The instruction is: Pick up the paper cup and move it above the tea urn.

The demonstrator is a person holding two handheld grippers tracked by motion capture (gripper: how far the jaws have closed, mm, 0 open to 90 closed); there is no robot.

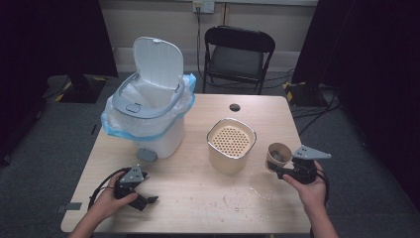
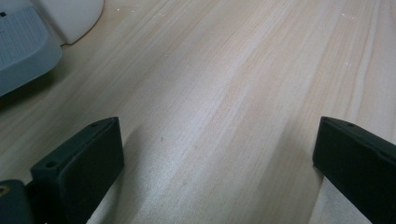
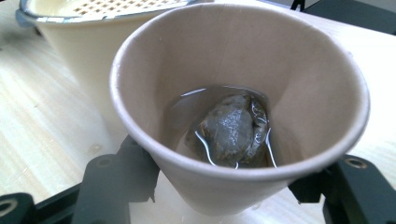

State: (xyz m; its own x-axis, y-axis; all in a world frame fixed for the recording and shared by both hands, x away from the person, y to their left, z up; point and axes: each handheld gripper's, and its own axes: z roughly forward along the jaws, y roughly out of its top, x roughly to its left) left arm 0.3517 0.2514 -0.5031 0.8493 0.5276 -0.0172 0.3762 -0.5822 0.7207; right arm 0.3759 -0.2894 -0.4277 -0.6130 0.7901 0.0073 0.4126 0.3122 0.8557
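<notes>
My right gripper (image 1: 277, 170) is shut on a brown paper cup (image 1: 278, 154), its black jaws pressing the cup's lower wall from both sides (image 3: 233, 191). The cup (image 3: 233, 84) holds a little liquid and a wet tea bag (image 3: 231, 133). It hangs just right of a cream pot with a perforated strainer insert (image 1: 231, 144), whose rim (image 3: 93, 11) shows behind the cup. My left gripper (image 1: 147, 201) rests low over the table's front left with its jaws wide apart (image 2: 215, 158) and only bare wood between them.
A white pedal bin (image 1: 148, 119) with a blue-edged liner and raised lid stands at the table's back left; its grey pedal (image 2: 23, 51) is close to my left gripper. Wet spots and crumbs (image 1: 262, 191) mark the wooden table (image 1: 198, 208). A black chair (image 1: 237, 54) stands behind.
</notes>
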